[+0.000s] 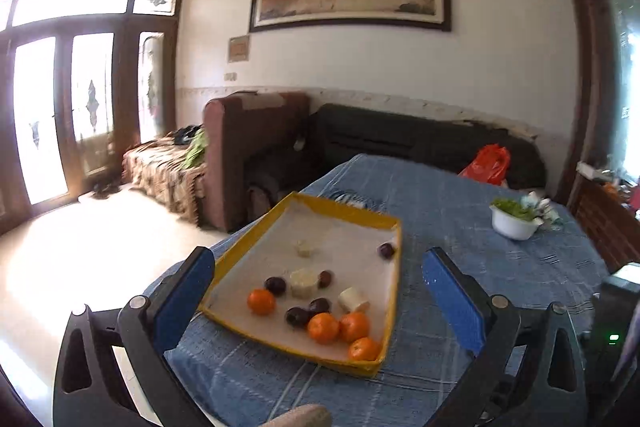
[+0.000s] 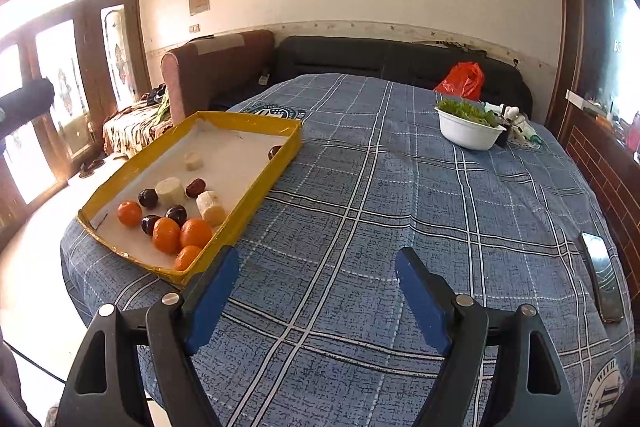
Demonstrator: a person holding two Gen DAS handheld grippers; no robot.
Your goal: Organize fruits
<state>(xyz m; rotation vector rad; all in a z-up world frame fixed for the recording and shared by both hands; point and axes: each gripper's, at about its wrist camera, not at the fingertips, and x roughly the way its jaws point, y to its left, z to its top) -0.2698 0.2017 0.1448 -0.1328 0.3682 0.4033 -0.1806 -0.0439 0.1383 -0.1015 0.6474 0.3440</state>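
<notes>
Currently both grippers are hovering over the counter (image 2: 360,167) with jaws spread wide and nothing between them.

Left gripper (image 1: 318,281): the yellow tray (image 1: 390,311) is sitting between and just past its blue pads (image 1: 184,291), so the fruit is showing in the gap, lying lower down on the tray floor and clear of the pads. Left pad is overlapping the tray's near-left edge in the left wrist view; I cannot tell whether it is touching.

Right gripper (image 2: 316,287): the tray (image 2: 256,183) is lying off to its left, near corner just beside the left pad (image 2: 212,299). Only blue checked cloth (image 2: 400,195) is lying between these jaws.

Count, all inside the tray:
- oranges (image 1: 323,327): four, three bunched at the near corner, one apart to the left
- dark red-purple fruits (image 1: 275,285): five, four sitting mid-tray among the oranges and pale chunks, one lying alone against the far right wall
- pale peeled chunks (image 1: 304,281): three, possibly banana pieces, too blurred to confirm

Elsewhere on the counter: one white bowl (image 2: 468,135) of greens sitting at the far right, one phone (image 2: 602,279) lying at the right edge, both well apart from the tray. One red bag (image 2: 460,81) is sitting beyond the far edge.
</notes>
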